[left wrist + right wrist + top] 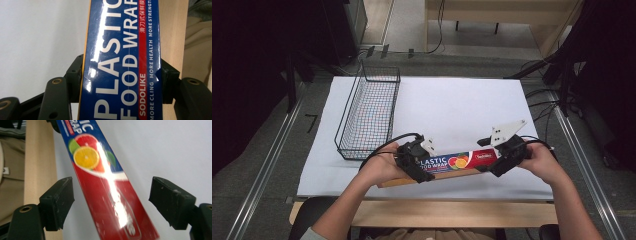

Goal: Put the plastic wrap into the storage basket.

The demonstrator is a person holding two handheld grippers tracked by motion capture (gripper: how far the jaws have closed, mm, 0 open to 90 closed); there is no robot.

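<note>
A long blue and red box of plastic food wrap (452, 162) lies crosswise near the table's front edge, between both hands. My left gripper (421, 165) is shut on its blue end; in the left gripper view the pads press both long sides of the box (120, 62). My right gripper (494, 160) is at the red end. Its jaws stand open in the right gripper view (116, 200), and the box (105, 182) passes slantwise between them with a gap to each pad (60, 197).
A black wire basket (369, 112) stands at the left of the white table sheet (462, 100), beyond my left hand. A wooden table edge (437, 212) runs along the front. Metal rails and cables flank the table on the floor.
</note>
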